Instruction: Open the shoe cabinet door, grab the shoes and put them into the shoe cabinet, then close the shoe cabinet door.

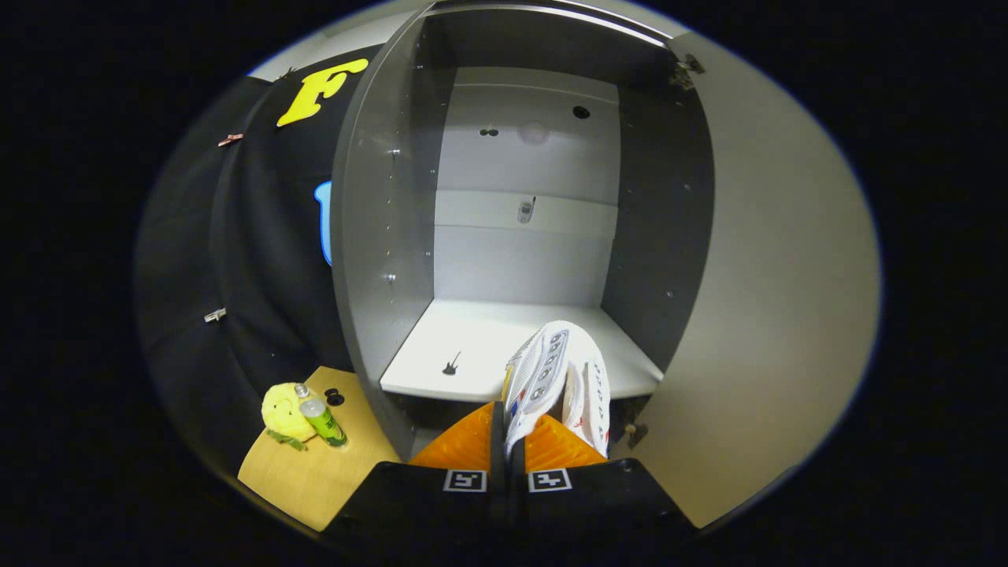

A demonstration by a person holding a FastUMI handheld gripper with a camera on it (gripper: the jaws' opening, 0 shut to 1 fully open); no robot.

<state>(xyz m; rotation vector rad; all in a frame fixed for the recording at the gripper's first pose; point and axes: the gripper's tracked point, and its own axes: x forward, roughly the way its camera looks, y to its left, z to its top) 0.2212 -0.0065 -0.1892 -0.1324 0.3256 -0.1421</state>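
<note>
The shoe cabinet (378,236) stands open in front of me, its door (780,315) swung out to the right. Its white shelf (472,346) is bare apart from a small dark mark. A pair of white shoes (555,378) with lace eyelets hangs from my gripper (508,437), which is shut on the edge of one shoe. The shoes are held just above the front lip of the shelf, toward its right side.
A low wooden table (315,472) sits left of the cabinet with a yellow plush toy (283,413) and a green can (323,421) on it. Black cloth (236,260) covers the wall at left.
</note>
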